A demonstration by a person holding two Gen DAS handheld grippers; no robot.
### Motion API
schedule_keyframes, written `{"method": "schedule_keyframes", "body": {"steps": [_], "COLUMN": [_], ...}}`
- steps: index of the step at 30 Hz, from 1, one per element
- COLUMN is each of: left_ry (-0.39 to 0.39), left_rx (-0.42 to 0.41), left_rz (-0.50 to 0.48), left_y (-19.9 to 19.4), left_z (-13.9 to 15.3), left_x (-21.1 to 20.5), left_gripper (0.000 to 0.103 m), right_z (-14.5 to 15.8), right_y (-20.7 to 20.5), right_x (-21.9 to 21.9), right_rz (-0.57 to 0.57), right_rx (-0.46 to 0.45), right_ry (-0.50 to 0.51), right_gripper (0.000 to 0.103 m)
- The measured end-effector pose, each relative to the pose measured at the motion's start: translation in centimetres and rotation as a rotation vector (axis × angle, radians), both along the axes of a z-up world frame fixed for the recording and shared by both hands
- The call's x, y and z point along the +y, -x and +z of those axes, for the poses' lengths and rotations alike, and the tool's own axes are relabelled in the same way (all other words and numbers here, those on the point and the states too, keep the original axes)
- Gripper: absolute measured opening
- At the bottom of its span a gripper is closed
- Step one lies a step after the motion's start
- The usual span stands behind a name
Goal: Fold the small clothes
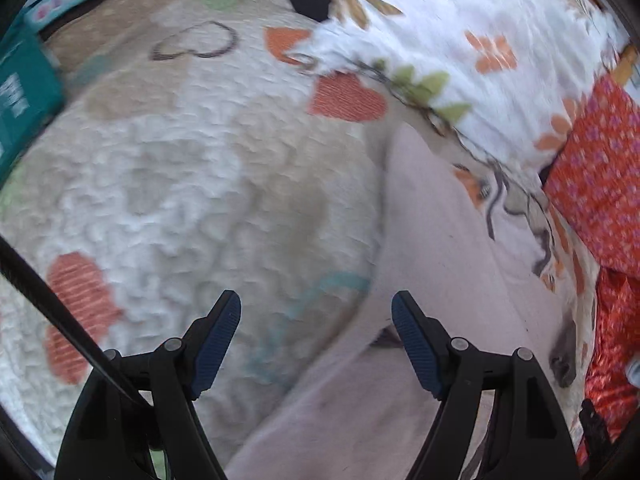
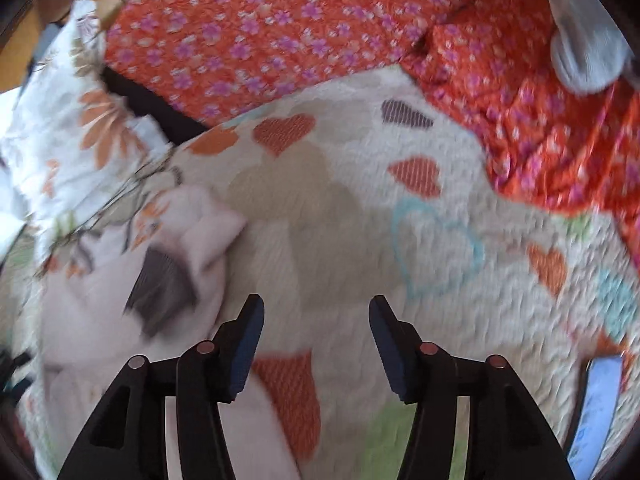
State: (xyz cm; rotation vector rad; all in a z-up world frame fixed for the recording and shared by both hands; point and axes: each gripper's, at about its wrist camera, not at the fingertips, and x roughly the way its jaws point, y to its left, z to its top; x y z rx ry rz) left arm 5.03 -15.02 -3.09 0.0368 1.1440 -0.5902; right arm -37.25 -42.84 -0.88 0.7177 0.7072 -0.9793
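With both the left tongs and right tongs spread and empty over the heart-print quilt, the next pale pink garment likely needs grasping by an edge.

Open quilt ahead; red floral fabric and pillow border it.

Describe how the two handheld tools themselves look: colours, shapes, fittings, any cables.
The left tool has two black plastic linkage arms with silvery round pivot pins and ribbed dark-blue finger pads; a thin black rod or cable crosses its left side. The right tool is built alike, but its pivot pins look reddish. No sleeves or hands show.
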Motion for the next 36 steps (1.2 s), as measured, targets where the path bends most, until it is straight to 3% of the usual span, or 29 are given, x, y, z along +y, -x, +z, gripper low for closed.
{"method": "schedule_keyframes", "body": {"steps": [5,7,8,11,13,15,17,18,22,23,24,25,26,27,29,31,32,34,36], "left_ry": [-0.136,-0.169,-0.182,-0.219,-0.188,-0.213,-0.271,-0.268,-0.131,-0.108,-0.088,-0.076,-0.072,-0.073,-0.099,-0.117,-0.116,-0.105,-0.107], "left_rx": [-0.177,-0.192,-0.185,-0.254,-0.239,-0.261,-0.312,-0.29,-0.183,-0.181,-0.187,-0.198,-0.208,-0.221,-0.243,-0.239,-0.23,-0.21,-0.209], "left_rz": [-0.141,-0.227,-0.247,-0.217,-0.158,-0.07,0.018,0.033,0.043,0.04,0.035,0.029,0.024,0.017,0.004,-0.014,-0.022,-0.034,-0.031], "left_y": [1.7,2.4,2.6,3.3,2.3,1.0,-0.2,-0.7,-1.2,-1.0,-0.5,0.0,0.4,0.7,1.3,1.6,1.5,1.7,1.8], "left_z": [-0.7,-1.5,-1.8,-1.0,-0.3,0.2,0.2,0.0,0.6,1.0,1.5,1.9,2.1,2.2,2.2,1.9,1.8,1.7,1.6], "left_x": [-4.6,-6.3,-6.7,-7.0,-6.1,-4.7,-2.8,-2.0,1.1,1.4,1.8,2.1,2.3,2.5,2.8,3.0,3.3,4.0,4.7], "left_gripper": [0.074,0.027,0.012,0.009,0.005,0.0,0.0,0.0,0.003,0.008,0.02,0.028,0.041,0.046,0.046,0.046,0.046,0.046,0.046], "right_z": [-2.4,-3.4,-3.6,-3.3,-2.5,-2.0,-1.7,-1.6,-0.1,0.3,0.8,1.1,1.0,0.5,-0.7,-2.3,-2.6,-2.0,-1.0], "right_y": [-0.2,-1.1,-1.6,-2.7,-3.4,-3.8,-4.1,-4.4,-7.2,-7.8,-9.3,-10.7,-11.7,-13.4,-15.8,-17.9,-18.1,-17.1,-14.8], "right_x": [2.0,1.7,1.8,2.3,2.9,3.4,3.9,4.2,5.9,6.0,6.7,7.1,7.3,7.5,7.6,7.4,7.0,4.7,1.6], "right_rz": [0.063,0.097,0.108,0.136,0.161,0.182,0.211,0.222,0.316,0.343,0.389,0.43,0.461,0.505,0.542,0.548,0.543,0.476,0.337], "right_rx": [-0.012,-0.04,-0.048,-0.052,-0.049,-0.049,-0.058,-0.056,-0.006,0.005,0.024,0.041,0.055,0.09,0.18,0.322,0.34,0.259,0.188], "right_ry": [-0.046,-0.102,-0.113,-0.09,-0.043,-0.009,0.013,0.028,0.134,0.154,0.196,0.22,0.229,0.24,0.268,0.333,0.336,0.268,0.224], "right_gripper": [0.06,0.06,0.06,0.06,0.06,0.06,0.06,0.06,0.06,0.06,0.06,0.065,0.071,0.071,0.07,0.035,0.009,0.009,0.009]}}
